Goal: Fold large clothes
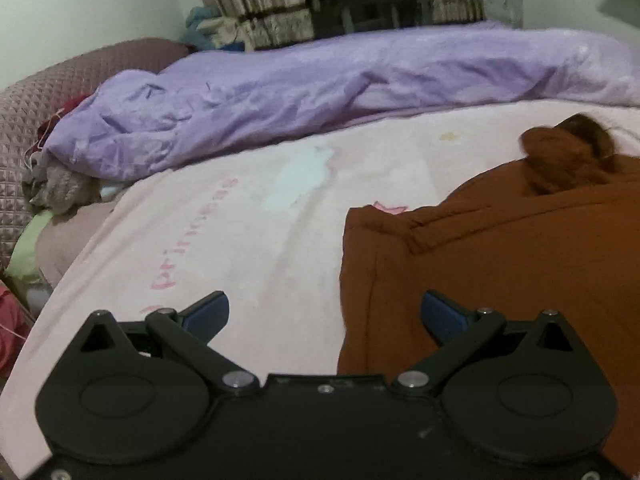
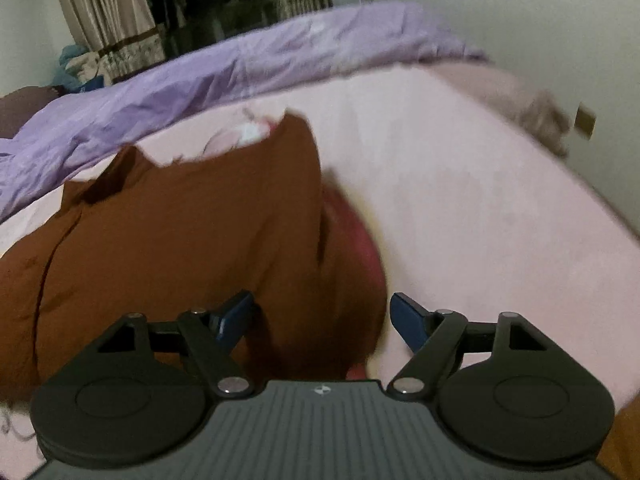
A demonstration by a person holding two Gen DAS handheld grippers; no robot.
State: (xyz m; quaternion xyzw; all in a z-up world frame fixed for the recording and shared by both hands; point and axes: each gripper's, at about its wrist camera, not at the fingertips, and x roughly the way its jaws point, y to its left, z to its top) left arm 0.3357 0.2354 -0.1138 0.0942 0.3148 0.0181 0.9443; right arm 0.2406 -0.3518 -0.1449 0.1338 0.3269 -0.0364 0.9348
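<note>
I'm holding both tongs wide with nothing in them: left gripper (image 1: pixel 325 314), right gripper (image 2: pixel 322 312). The brown coat (image 2: pixel 192 220) is lying on the pink sheet (image 1: pixel 248 240), looking partly folded; I'm judging more folds are left.
</note>
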